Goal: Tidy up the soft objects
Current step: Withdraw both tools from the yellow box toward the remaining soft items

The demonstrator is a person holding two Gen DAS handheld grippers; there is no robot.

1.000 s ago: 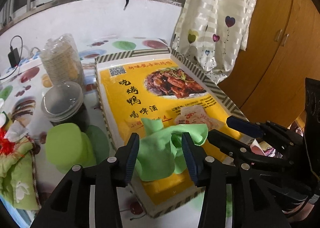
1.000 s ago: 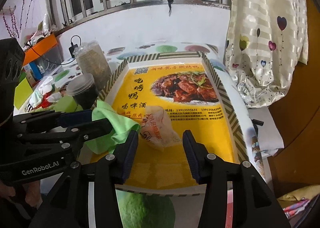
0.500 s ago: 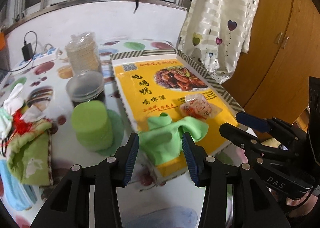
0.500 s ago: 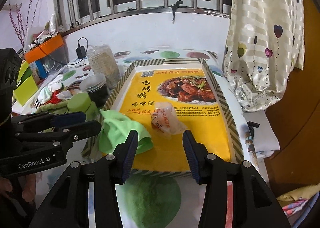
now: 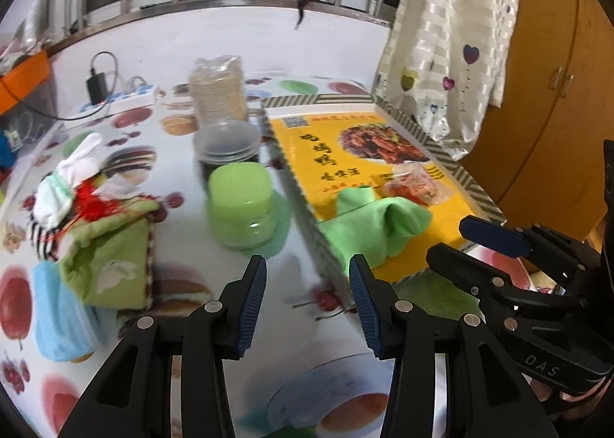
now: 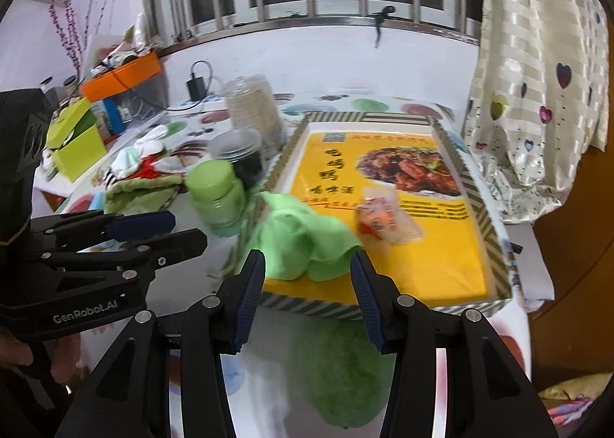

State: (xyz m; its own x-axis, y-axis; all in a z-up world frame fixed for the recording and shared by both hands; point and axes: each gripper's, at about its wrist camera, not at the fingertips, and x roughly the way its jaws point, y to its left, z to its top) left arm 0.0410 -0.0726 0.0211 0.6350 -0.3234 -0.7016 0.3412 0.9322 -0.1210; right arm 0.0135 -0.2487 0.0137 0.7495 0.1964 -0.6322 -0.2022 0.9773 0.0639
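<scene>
**Both tools empty; green cloth in tray, more soft items at left edge of desk**

Left tool (image 5: 307, 284): jaws parted, nothing between the pads. Right tool (image 6: 305, 276): likewise released, nothing gripped.

Green cloth (image 6: 303, 242) is seen crumpled in the near-left corner of the yellow-lined tray (image 6: 472, 284), one fold draped over the tray's left wall. A clear plastic packet (image 6: 383, 219) lies just beside it, further in. The tray is set at the right side of the desk (image 5: 184, 154).

At the left edge of the desk a heap of soft things is noted: a green padded cloth piece (image 5: 111, 257), a white sock (image 5: 73, 177) on top of it, something light blue (image 5: 57, 323) underneath. Between heap and tray stand a green-lidded jar (image 5: 241, 204) and a stack of clear cups (image 5: 226, 146).

Judgement: the step in hand looks like the reach for the next soft item, probably from the heap. To be done well, the left tool is best brought low over the heap and closed on a raised fold of a single piece, so that neighbours are not dragged. The jar and cups are to be skirted on the way to the tray. The piece is best released well inside the tray walls, clear of the packet; the draped fold could be tucked in.
</scene>
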